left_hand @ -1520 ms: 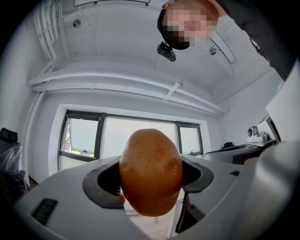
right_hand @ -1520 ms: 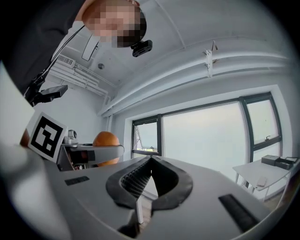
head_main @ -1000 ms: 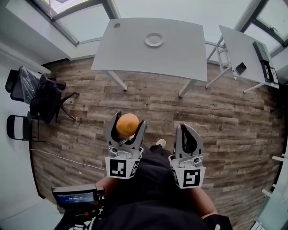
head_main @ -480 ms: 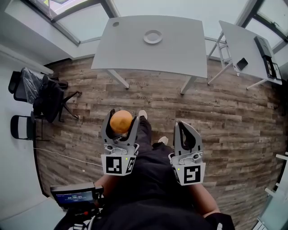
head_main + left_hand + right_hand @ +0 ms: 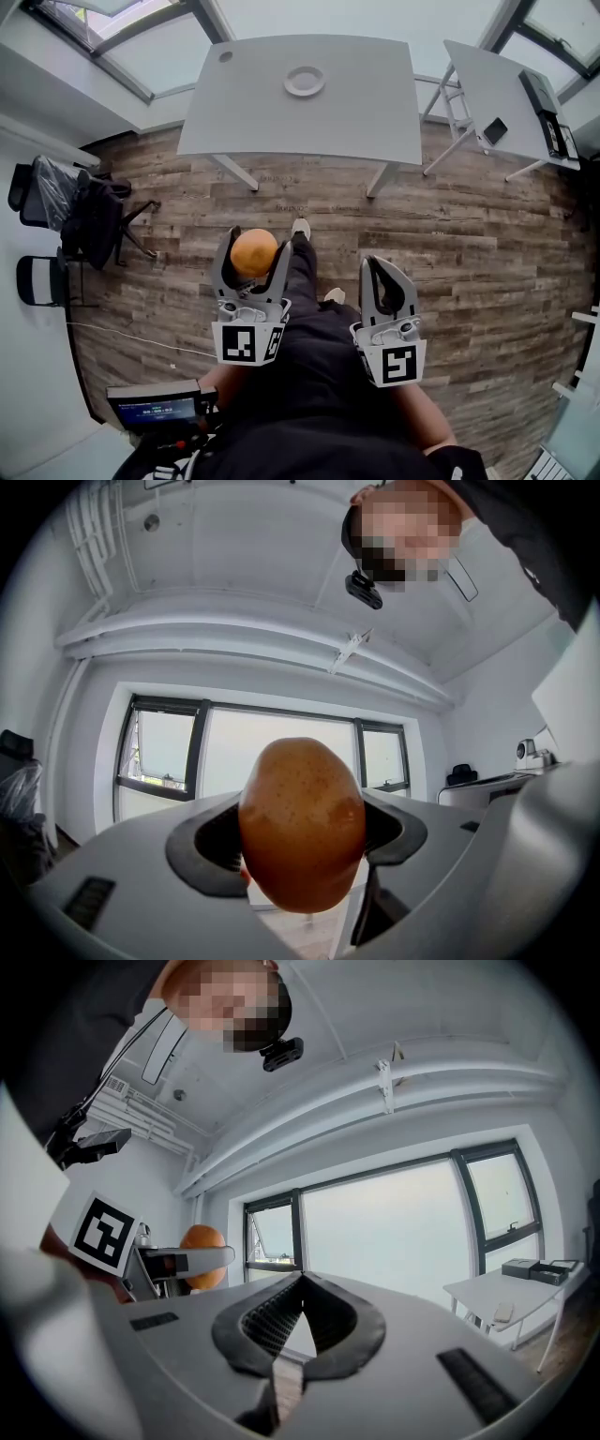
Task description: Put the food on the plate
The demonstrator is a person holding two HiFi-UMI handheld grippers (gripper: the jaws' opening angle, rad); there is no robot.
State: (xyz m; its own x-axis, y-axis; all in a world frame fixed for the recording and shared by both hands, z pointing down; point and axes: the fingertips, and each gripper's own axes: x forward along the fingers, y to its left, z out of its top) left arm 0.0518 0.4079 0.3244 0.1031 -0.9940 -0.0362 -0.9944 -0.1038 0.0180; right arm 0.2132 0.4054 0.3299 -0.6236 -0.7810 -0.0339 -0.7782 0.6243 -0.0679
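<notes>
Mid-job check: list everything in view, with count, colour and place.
Round orange food: 1, orange, clamped in left gripper.
Round white plate: 1, white, on large grey table, far side.
Large grey table: 1, grey, ahead.
Smaller grey table: 1, grey, right, carrying dark devices.
Black chairs: 2, black, left, one draped with dark clothing.
Wood plank floor: 1, brown, underfoot.
Black screen device: 1, black, lower left.
Left gripper: 1, grey, shut on the food.
Right gripper: 1, grey, shut, empty.
Person's legs: 2, black trousers, below.

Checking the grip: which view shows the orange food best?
The left gripper view: the orange food fills its centre, clamped in the left hand-held gripper. The head view shows it small, from above; the right gripper view glimpses it at far left.
</notes>
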